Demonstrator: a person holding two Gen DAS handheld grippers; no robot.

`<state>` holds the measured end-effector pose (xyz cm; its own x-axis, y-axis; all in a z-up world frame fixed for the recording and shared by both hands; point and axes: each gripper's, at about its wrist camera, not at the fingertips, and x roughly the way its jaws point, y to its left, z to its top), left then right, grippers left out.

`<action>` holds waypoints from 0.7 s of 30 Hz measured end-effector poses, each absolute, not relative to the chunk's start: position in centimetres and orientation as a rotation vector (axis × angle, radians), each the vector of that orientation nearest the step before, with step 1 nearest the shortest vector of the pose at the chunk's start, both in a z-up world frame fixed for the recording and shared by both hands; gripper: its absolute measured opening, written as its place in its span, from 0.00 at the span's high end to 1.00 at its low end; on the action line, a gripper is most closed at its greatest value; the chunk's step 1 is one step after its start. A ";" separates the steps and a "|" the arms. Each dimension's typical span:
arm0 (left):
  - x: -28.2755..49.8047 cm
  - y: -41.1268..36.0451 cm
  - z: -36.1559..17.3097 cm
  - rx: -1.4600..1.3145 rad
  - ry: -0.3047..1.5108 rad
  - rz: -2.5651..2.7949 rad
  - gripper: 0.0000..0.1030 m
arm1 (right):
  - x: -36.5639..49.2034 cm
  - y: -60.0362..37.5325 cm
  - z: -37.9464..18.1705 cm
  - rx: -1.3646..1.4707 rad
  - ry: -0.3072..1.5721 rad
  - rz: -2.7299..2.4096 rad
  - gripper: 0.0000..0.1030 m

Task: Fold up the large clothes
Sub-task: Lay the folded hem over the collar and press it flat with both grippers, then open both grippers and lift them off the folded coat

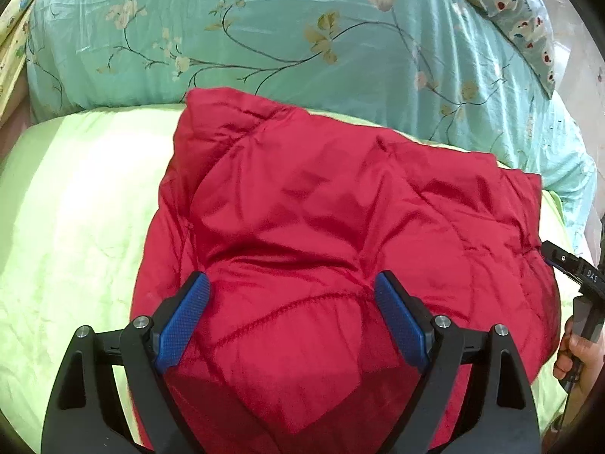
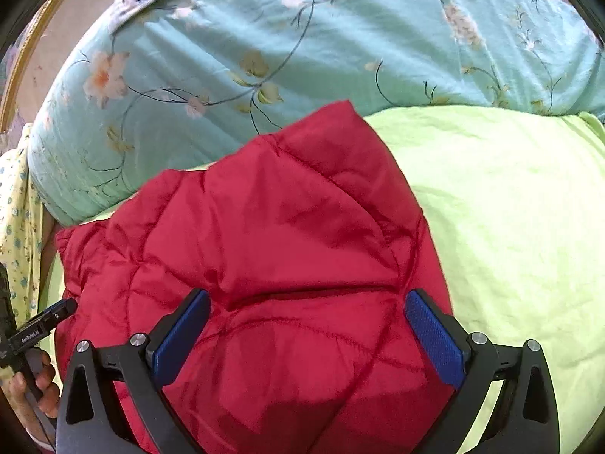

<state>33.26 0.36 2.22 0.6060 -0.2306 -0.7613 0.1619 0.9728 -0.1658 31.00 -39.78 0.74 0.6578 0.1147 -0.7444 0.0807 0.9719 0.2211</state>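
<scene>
A red quilted puffer jacket [image 1: 332, 219] lies folded into a bulky bundle on a light green sheet [image 1: 75, 227]. My left gripper [image 1: 291, 287] is open, its blue pads [image 1: 185, 317] spread over the near part of the jacket, holding nothing. The jacket also shows in the right wrist view [image 2: 272, 249]. My right gripper [image 2: 306, 302] is open too, pads [image 2: 435, 336] wide apart above the jacket's near edge. Each gripper shows at the edge of the other's view: the right one [image 1: 578, 276], the left one [image 2: 38, 329].
A turquoise floral duvet [image 1: 264, 38] is piled behind the jacket. A grey patterned pillow [image 1: 522, 15] lies at the far right in the left wrist view. A yellow patterned cloth [image 2: 19, 204] hangs at the left in the right wrist view. The green sheet [image 2: 510, 208] spreads right of the jacket.
</scene>
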 end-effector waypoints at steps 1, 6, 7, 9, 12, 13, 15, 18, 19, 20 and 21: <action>33.0 0.4 2.5 -0.080 0.893 -0.224 0.13 | 30.5 -39.6 0.9 0.236 0.861 0.024 0.00; 31.2 1.7 3.0 -0.092 0.897 -0.192 0.13 | 28.1 -38.2 0.7 0.214 0.888 0.059 0.00; 31.0 1.9 3.1 -0.100 0.901 -0.182 0.13 | 27.5 -37.9 0.9 0.212 0.890 0.066 0.00; 30.1 3.0 3.3 -0.117 0.898 -0.156 0.13 | 26.4 -37.8 1.4 0.216 0.876 0.080 0.00; 28.2 4.0 3.0 -0.106 0.900 -0.110 0.13 | 24.4 -37.4 1.8 0.222 0.846 0.102 0.00; 27.7 4.2 2.9 -0.100 0.899 -0.097 0.13 | 23.6 -37.2 1.9 0.208 0.839 0.105 0.00; 26.4 5.2 2.7 -0.097 0.903 -0.063 0.13 | 22.4 -36.7 1.9 0.176 0.830 0.093 0.00; 24.9 6.3 2.7 -0.100 0.899 -0.028 0.13 | 21.1 -36.0 1.7 0.154 0.825 0.092 0.00; 24.4 6.6 2.7 -0.101 0.897 -0.020 0.13 | 20.7 -36.0 1.6 0.162 0.822 0.100 0.00; 24.0 6.8 2.7 -0.102 0.897 -0.015 0.13 | 20.2 -35.9 1.5 0.172 0.820 0.111 0.00; 23.5 7.1 2.7 -0.101 0.898 -0.012 0.13 | 20.0 -35.9 1.5 0.175 0.821 0.115 0.00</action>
<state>23.49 7.08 2.71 0.6238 -0.0524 -0.7798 -0.0322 0.9952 -0.0926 19.97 -35.95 1.46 0.6766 0.1694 -0.7166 -0.0338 0.9793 0.1996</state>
